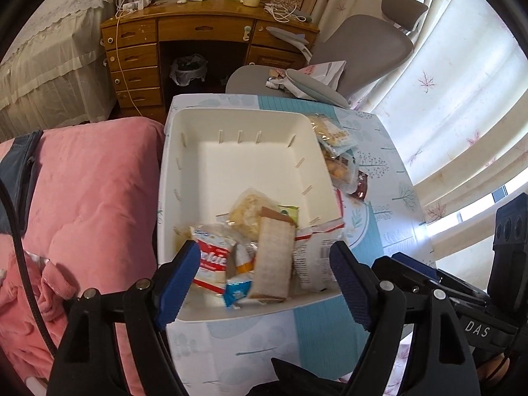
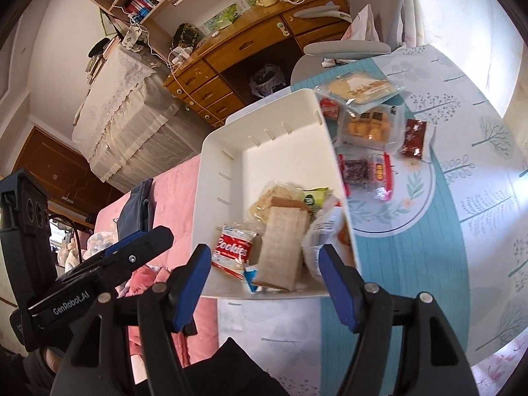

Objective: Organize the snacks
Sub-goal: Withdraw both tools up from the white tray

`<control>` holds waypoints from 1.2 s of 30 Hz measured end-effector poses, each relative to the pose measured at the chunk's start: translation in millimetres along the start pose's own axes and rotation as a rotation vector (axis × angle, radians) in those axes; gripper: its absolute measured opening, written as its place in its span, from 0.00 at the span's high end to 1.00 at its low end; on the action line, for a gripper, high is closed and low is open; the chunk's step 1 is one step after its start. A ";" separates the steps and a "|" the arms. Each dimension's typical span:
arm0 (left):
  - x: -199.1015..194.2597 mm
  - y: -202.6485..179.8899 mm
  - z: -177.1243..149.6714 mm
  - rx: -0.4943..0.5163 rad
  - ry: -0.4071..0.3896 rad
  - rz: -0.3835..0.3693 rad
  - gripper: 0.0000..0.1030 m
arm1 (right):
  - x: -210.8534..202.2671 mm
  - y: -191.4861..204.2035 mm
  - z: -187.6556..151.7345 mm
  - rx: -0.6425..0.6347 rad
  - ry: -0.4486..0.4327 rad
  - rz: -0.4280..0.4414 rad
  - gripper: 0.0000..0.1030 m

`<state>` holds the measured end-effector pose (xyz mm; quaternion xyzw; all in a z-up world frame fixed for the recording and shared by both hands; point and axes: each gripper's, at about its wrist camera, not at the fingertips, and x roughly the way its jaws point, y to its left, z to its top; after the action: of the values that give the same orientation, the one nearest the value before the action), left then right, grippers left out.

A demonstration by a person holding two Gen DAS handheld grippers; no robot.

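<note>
I'm looking down at the white rectangular plastic bin (image 1: pixel 250 165) sitting on the table with the pale tree-print cloth (image 1: pixel 389 198), hard against the pink quilted bedding (image 1: pixel 85 178) on its left side. The bin's far half is bare; the snacks are heaped at the near end. There's a red-and-white packet marked Cookies (image 2: pixel 232 250) at the left, a long tan wafer bar in clear wrap (image 2: pixel 280 250) leaning across the middle, a small blue-and-white sachet (image 1: pixel 238 292) at its foot, a clear bag of pale crackers (image 1: pixel 249 209) behind, a green-labelled packet (image 2: pixel 313 196) beyond that, and a white crinkled bag with small print (image 1: pixel 312 257) propped against the right wall.

More snacks lie loose on the cloth just right of the bin: a flat pack of cream biscuits (image 2: pixel 359 87), a clear tray of golden puffs (image 2: pixel 366 127), a dark red sachet (image 2: pixel 414 138) and a red-striped wrapped bar (image 2: pixel 369 173).

My left gripper (image 1: pixel 267 285) hangs over the near end of the bin, blue pads spread well apart, nothing pinched between them; the snack pile only shows through the gap. My right gripper (image 2: pixel 265 282) sits just beside it, likewise spread wide and holding nothing, its pads framing the wafer bar and the bin's near rim without touching either.
</note>
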<state>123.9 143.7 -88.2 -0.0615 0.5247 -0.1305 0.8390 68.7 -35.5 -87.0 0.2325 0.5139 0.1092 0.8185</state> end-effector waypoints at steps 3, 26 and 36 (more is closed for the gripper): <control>-0.3 -15.6 -2.1 -0.020 -0.006 0.002 0.23 | -9.6 -10.9 3.6 -0.019 0.006 0.005 0.34; 27.4 -137.6 -11.9 -0.168 -0.079 0.003 0.23 | -78.1 -94.1 51.5 -0.275 0.013 -0.027 0.34; 70.3 -175.1 -4.0 -0.243 -0.115 0.006 0.23 | -75.2 -135.8 94.9 -0.351 0.000 -0.077 0.26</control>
<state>122.6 -43.9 -108.7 -0.1685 0.4878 -0.0598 0.8545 111.5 -210.2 -59.9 0.0662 0.4955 0.1660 0.8500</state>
